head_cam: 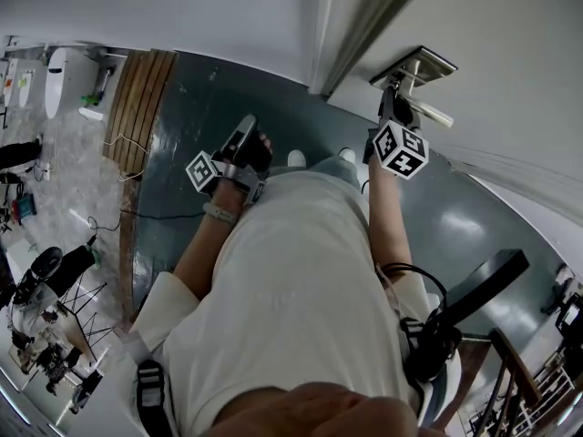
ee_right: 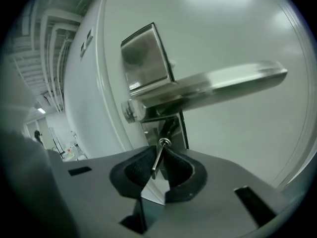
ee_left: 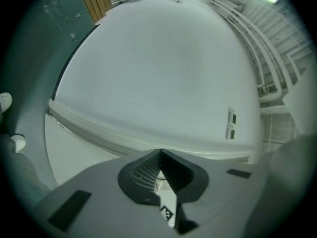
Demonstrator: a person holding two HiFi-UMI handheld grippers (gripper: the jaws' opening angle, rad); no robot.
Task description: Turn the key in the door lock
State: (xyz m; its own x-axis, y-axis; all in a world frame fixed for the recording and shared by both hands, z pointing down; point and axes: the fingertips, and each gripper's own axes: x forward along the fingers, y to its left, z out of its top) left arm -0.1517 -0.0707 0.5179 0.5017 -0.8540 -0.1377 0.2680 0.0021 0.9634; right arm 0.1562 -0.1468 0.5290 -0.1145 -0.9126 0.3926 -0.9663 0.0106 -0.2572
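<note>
The steel lever handle sticks out from its square lock plate on the white door. Below the lever, a thin metal key sits in the keyhole, seen edge-on. My right gripper is shut on the key, with its dark ribbed pads pressed on either side. In the head view the right gripper reaches up to the handle. My left gripper hangs lower and away from the lock. It is shut on nothing and faces a bare white wall.
A grey-green floor lies below the door, with a wooden strip and a loose cable at its left. Cluttered equipment fills the far left. A dark stair rail stands to my right. White pipes run beside the wall.
</note>
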